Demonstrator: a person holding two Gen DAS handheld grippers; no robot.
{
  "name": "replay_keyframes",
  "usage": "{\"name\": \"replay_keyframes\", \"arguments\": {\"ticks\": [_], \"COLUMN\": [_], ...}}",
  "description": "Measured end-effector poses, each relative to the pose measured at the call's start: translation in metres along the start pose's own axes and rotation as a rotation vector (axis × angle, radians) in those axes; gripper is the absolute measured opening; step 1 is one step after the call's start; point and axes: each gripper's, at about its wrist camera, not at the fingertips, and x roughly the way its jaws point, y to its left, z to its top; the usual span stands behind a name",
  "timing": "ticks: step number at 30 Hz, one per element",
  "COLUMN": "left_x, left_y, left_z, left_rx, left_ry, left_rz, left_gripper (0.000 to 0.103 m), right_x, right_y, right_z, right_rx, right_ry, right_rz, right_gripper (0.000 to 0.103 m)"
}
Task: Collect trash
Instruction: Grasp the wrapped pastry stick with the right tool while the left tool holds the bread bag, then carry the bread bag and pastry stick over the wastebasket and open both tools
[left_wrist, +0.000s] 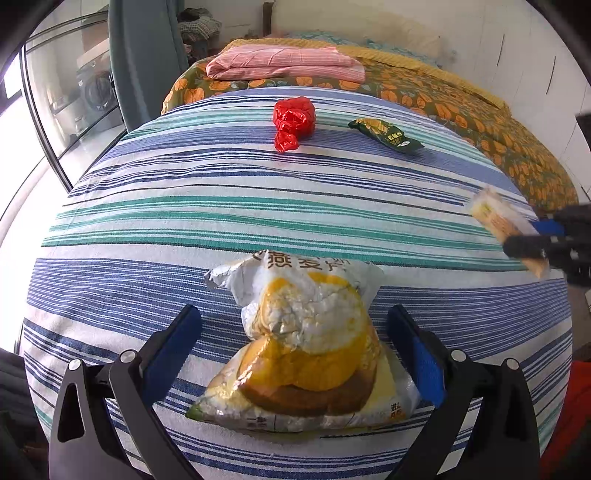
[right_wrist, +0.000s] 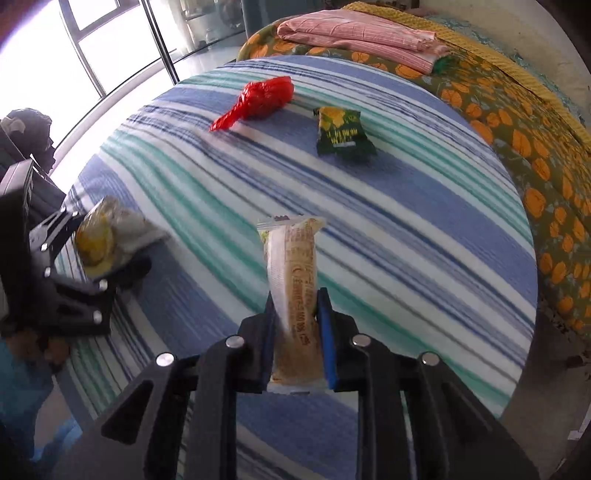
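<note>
The right gripper (right_wrist: 295, 306) was closed on a long pale snack wrapper (right_wrist: 293, 280), its blue pads pressed against the wrapper's two sides. The wrapper stood out forward past the fingertips and hung above the striped cloth (right_wrist: 406, 229) covering the tabletop.

The left gripper (left_wrist: 293, 325) was open, its two fingers spread wide on either side of a crumpled white and yellow bag (left_wrist: 306, 343). The bag lay flat on the cloth between the fingers, with a clear gap at each side, so neither pad touched it.

Farther off on the same cloth lay a crumpled red wrapper (left_wrist: 293, 122) and, beside it to the right, a small green packet (left_wrist: 386, 134), both well apart from either gripper. Beyond the tabletop was a bed (left_wrist: 461, 107) with a folded pink sheet (left_wrist: 284, 64) on it.
</note>
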Motion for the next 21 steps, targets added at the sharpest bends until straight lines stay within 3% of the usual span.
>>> {"name": "replay_keyframes", "arguments": {"ticks": [3,4,6,12,17,21], "left_x": [-0.006,-0.008,-0.008,-0.018,-0.021,-0.015], "left_y": [0.008,0.010,0.005,-0.003,0.002,-0.008], "left_z": [-0.003,-0.004,-0.005,-0.006,0.010,0.023], "left_rx": [-0.023,-0.020,0.016,0.079,0.056,0.110], "left_ry": [-0.017,-0.017,0.000,0.023,0.038,0.077], "left_rz": [-0.075,-0.089,-0.075,-0.051,-0.051,-0.011], "left_gripper": [0.099,0.099,0.099,0.099,0.099,0.098], "right_x": [-0.006,-0.006,-0.003,-0.004,0.006,0.006], "right_y": [-0.005,-0.007,-0.008,0.007,0.012,0.004], "right_z": [-0.027,-0.034,-0.040,-0.028,-0.018,-0.019], "right_rx": [0.024,0.024,0.016,-0.050,-0.085,-0.053], "right_ry": [0.010,0.014,0.022,0.039,0.127,0.141], "right_rz": [0.000,-0.011,-0.015,-0.030,-0.107,-0.110], "right_gripper": [0.024,0.038,0.051,0.056,0.051,0.022]}}
